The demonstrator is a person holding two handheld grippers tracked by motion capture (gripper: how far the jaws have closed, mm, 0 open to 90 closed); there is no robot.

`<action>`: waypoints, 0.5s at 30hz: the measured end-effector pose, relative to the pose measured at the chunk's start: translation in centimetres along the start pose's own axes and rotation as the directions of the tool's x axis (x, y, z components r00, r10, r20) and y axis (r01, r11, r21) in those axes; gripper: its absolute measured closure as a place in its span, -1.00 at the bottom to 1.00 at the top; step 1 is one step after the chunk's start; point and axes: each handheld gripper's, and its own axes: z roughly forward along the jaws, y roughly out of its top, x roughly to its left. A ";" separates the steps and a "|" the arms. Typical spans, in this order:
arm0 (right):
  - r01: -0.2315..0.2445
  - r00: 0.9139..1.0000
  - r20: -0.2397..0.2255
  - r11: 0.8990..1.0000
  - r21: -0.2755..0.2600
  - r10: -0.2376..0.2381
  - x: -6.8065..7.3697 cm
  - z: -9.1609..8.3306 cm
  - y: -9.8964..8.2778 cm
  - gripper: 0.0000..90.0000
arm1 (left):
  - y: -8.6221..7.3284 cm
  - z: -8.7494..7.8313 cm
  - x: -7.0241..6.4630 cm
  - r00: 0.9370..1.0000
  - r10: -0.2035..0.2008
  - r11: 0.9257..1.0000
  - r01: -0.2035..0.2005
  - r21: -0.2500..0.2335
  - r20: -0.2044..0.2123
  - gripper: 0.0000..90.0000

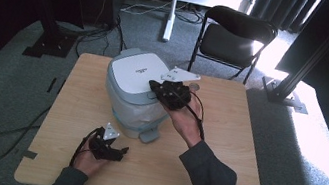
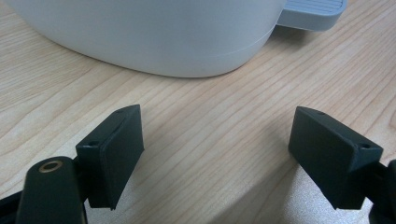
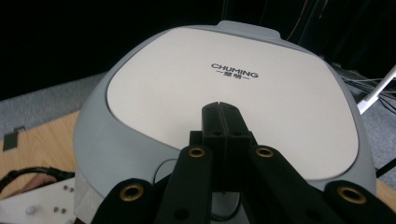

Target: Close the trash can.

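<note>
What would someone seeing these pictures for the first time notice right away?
The grey-and-white pedal bin standing on the wooden table, toward its far left, its closed lid printed CHUMING. The right gripper hovers at the lid's right edge, jaws shut with nothing between them. Nearer the person, the left gripper rests low over the table in front of the bin, jaws wide open.

"CHUMING" in dark capitals on the bin lid (image 3: 224,93), small unreadable characters just beneath it
</note>
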 end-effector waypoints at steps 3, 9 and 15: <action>-0.011 1.000 0.000 1.000 -0.011 0.011 0.0 0.1 -0.1 1.00 | 0.0 0.0 0.0 1.000 -0.001 1.000 0.001 0.000 0.000 -0.60; -0.001 1.000 -0.012 1.000 -0.026 0.001 -0.2 0.0 -0.2 1.00 | 0.0 0.0 0.0 1.000 -0.002 1.000 0.002 -0.001 0.001 -0.60; -0.026 0.999 0.016 0.998 -0.063 0.027 -0.8 -0.9 -0.5 0.91 | 0.0 0.0 0.0 1.000 -0.001 1.000 0.001 -0.001 0.001 -0.60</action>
